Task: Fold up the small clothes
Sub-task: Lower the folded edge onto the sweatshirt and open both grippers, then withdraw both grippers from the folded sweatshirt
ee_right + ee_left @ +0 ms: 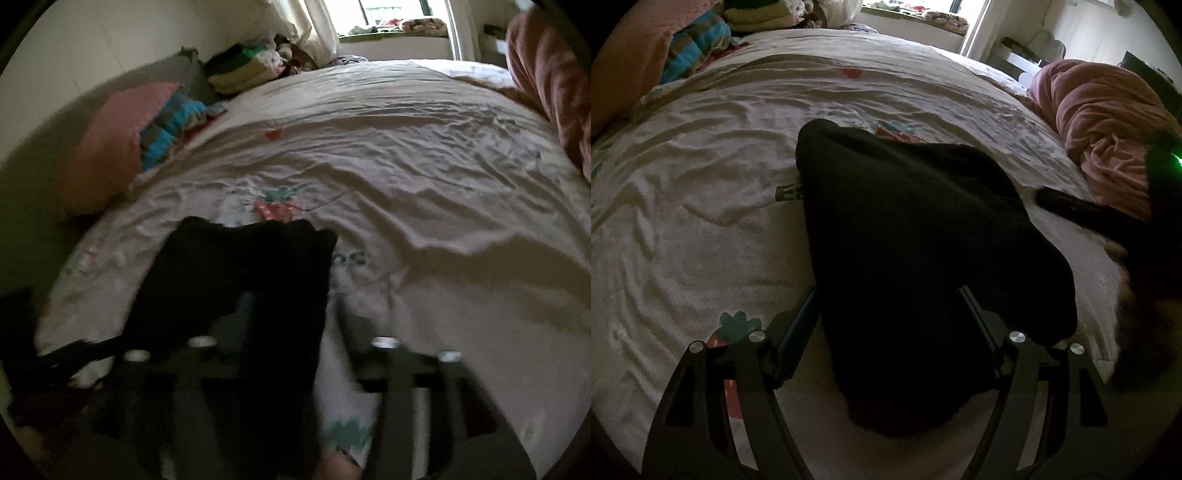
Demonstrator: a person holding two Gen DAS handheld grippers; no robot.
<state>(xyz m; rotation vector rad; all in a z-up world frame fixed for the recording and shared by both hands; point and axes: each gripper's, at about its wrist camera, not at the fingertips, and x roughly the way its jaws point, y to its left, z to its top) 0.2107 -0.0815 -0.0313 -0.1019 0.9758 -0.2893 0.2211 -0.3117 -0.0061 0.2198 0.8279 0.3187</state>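
Black garment [916, 258] flat on bed sheet [701, 206], mid-bed, already folded into a thick dark slab; exact type unreadable, too dark. Left gripper [888, 295] over near end, jaws wide, straddling the fabric with no pad pressing. Right gripper [295, 306] blurred in its own view, jaws apart, garment's right edge between them, not clamped as far as visible; its finger also shows just beside the garment in left wrist view.

Judgement: between folds, regrasp pending.

- Pinch all layers at the near corners, not just top layer.
- Close both sides at matching corners before lifting, else fold skews.
- Lift low, carry near edge over to far edge [827, 129], align, then release.
- Smooth flat afterwards; sheet is wrinkled, avoid grabbing it too.
- Keep clear of pink blanket [1108, 122] on right.
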